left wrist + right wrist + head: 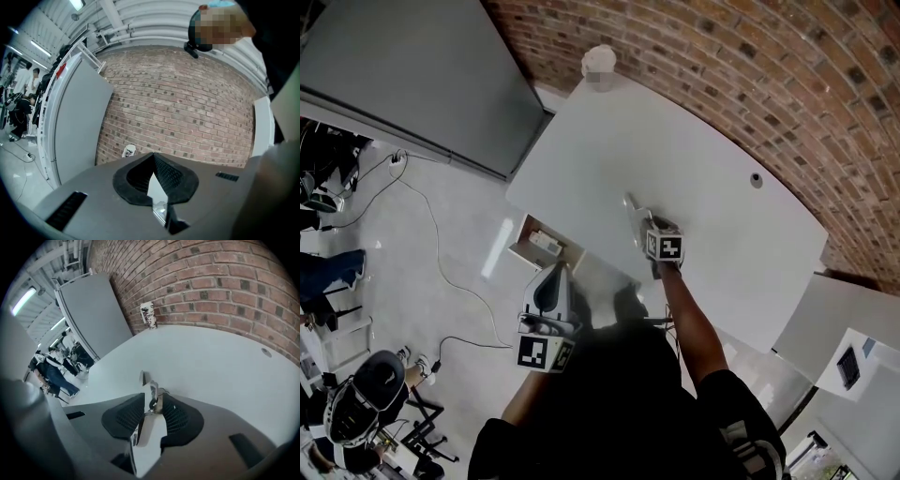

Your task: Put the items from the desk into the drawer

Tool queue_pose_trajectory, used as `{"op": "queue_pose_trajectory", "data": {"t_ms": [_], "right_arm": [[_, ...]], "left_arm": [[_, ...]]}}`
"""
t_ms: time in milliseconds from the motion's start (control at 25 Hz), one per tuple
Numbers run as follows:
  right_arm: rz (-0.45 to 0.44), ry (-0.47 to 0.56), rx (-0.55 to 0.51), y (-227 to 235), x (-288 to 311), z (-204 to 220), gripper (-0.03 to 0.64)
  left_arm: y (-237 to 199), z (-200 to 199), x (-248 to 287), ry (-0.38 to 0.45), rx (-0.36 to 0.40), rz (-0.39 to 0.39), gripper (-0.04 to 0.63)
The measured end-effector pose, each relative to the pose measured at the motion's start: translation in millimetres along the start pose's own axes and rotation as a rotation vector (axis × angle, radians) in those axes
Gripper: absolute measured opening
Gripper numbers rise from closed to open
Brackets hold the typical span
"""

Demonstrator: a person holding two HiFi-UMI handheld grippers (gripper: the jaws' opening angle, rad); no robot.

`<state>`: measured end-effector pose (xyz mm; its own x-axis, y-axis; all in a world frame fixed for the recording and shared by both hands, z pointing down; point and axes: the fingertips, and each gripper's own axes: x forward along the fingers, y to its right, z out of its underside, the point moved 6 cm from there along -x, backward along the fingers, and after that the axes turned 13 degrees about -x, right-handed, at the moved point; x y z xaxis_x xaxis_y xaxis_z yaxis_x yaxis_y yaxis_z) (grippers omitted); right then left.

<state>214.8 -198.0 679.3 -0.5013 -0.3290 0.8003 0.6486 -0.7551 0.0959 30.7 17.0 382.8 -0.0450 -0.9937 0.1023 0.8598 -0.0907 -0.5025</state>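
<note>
Metal item (152,388) pinched in right tongs (152,399); left tongs (153,158) pressed together, empty. Pinch to be kept firm until over drawer (525,254).

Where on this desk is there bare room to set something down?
Nearly all of the desk is bare: the wide stretch between the cup at the far corner and the cable hole. Only the near edge is busy, where the right gripper holds a silver item.

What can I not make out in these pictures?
- The metal item in the right hand-held gripper: kind unclear; pads cover it in right gripper view, too small in head view.
- The drawer contents: too small in head view.
- The cup print: too small, all views.
</note>
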Motion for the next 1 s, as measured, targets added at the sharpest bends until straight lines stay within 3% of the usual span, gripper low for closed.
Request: {"op": "queue_pose_trajectory", "data": {"t_ms": [560, 1000], "right_arm": [[-0.066, 0.004, 0.047, -1.8, 7.2, -5.1, 0.060], [-0.048, 0.024, -0.028, -24.7, -7.0, -13.0, 0.018]], "left_arm": [[-15.5, -0.6, -3.2, -0.028, -0.009, -0.051, 0.002], [-36.7, -14.9, -32.2, 0.047, -0.017, -0.086, 0.002]]}}
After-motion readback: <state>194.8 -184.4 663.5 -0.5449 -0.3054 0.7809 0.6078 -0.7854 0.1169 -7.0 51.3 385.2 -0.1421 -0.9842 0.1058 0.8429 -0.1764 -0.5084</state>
